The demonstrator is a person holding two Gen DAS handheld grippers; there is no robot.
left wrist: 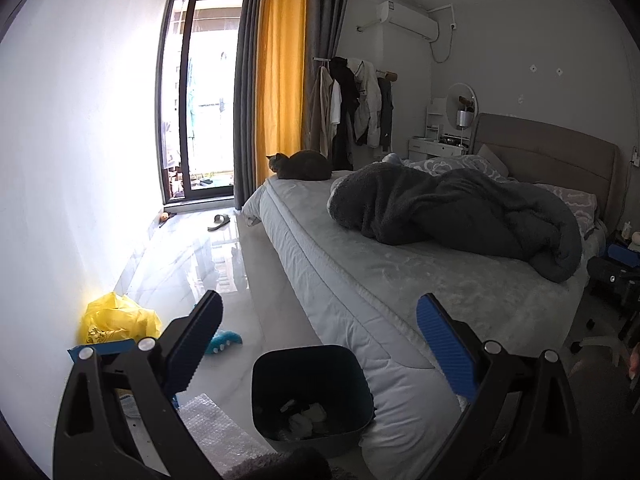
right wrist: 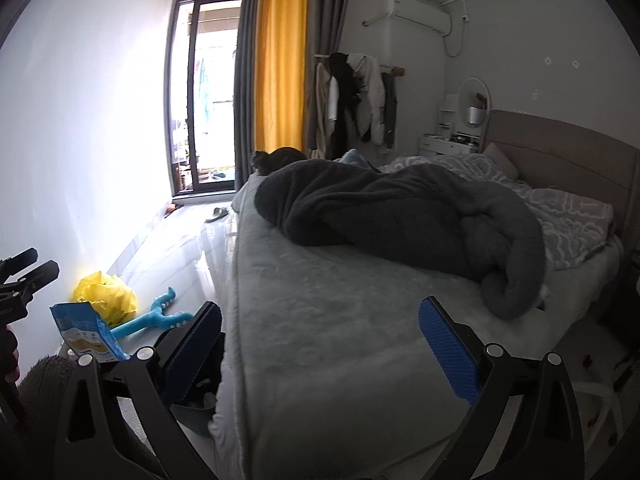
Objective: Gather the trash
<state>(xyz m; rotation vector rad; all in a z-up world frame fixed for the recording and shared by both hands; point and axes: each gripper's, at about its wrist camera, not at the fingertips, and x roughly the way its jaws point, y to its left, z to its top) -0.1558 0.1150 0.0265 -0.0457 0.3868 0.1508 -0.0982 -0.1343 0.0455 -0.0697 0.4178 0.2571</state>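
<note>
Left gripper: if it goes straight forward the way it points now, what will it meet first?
Probably the bed: the open left gripper aims over the dark trash bin, which sits lower, toward the mattress side. Depth is unclear, so it might clip the bin's rim first.

daylight enters through the balcony door, blown out white; it glares off my glossy floor. the bed's near side stays dim. fisheye bends edges, corners vignette black.

dark bin holding white scraps; crumpled yellow bag by wall.
</note>
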